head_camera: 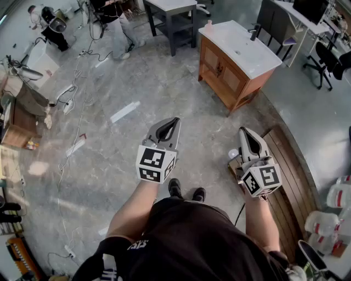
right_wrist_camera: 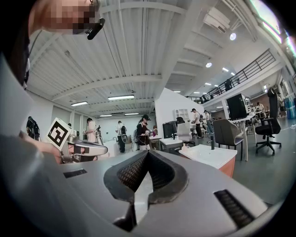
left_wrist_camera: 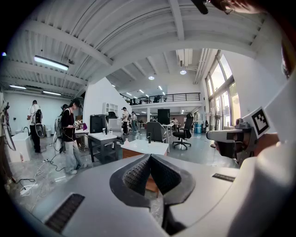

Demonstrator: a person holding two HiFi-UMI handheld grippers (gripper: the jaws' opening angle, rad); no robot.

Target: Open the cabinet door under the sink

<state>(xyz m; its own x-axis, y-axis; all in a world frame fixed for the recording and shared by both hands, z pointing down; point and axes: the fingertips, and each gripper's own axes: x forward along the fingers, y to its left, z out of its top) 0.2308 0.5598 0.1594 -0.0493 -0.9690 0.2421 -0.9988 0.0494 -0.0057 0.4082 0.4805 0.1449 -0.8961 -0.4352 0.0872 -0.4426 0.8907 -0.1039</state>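
A wooden sink cabinet (head_camera: 226,70) with a white basin top (head_camera: 241,46) stands across the floor at the upper right of the head view, its two doors (head_camera: 219,70) closed. Both grippers are held well short of it. My left gripper (head_camera: 174,121) is shut and holds nothing; my right gripper (head_camera: 243,131) is also shut and holds nothing. In the left gripper view the cabinet (left_wrist_camera: 141,150) shows just beyond the closed tips (left_wrist_camera: 149,156). From the right gripper view, the cabinet (right_wrist_camera: 213,159) lies to the right of the closed tips (right_wrist_camera: 148,152).
Cables (head_camera: 82,82) trail over the grey floor on the left. A dark table (head_camera: 173,16) stands behind the cabinet, office chairs (head_camera: 329,60) to the far right. A wooden platform (head_camera: 290,175) runs along my right side. Several people (left_wrist_camera: 69,134) stand in the hall.
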